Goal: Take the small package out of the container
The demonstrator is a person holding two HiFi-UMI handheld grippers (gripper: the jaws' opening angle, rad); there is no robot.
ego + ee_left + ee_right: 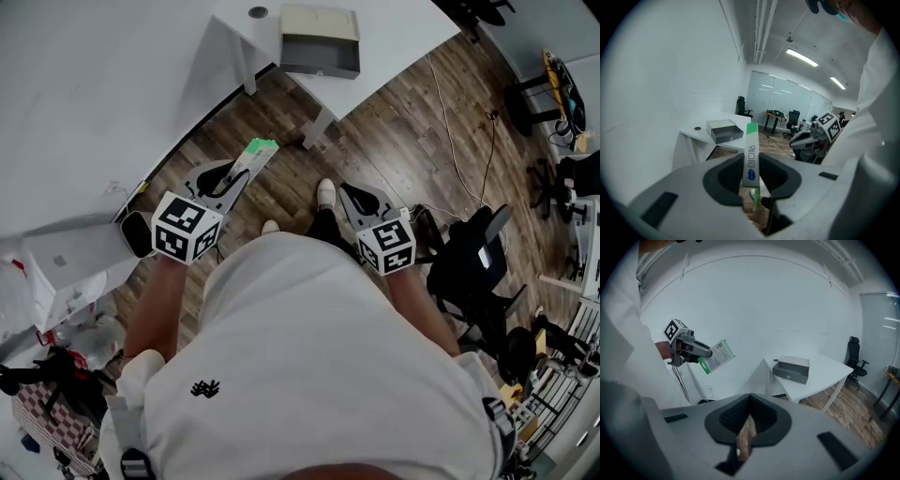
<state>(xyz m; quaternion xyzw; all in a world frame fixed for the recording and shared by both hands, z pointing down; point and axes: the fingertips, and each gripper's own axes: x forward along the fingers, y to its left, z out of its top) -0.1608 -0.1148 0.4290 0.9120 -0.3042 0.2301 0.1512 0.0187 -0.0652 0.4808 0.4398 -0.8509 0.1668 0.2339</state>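
My left gripper (241, 176) is shut on a slim green-and-white package (257, 153), which stands edge-on between the pads (751, 157) and sticks out past the fingertips. It is held in the air over the wood floor, well short of the grey open container (320, 44) on the white desk; the container also shows ahead (724, 131). From the right gripper view, the left gripper (696, 351) with the package (717, 356) hangs left of the container (791, 369). My right gripper (351, 192) is shut with nothing in it, its jaw tips together (750, 398).
The white desk (398, 33) juts from a white wall at the top. A black office chair (473, 264) stands to the right, with cables trailing over the wood floor. White boxes (61, 272) and clutter sit at the left. The person's shoe (325, 193) is between the grippers.
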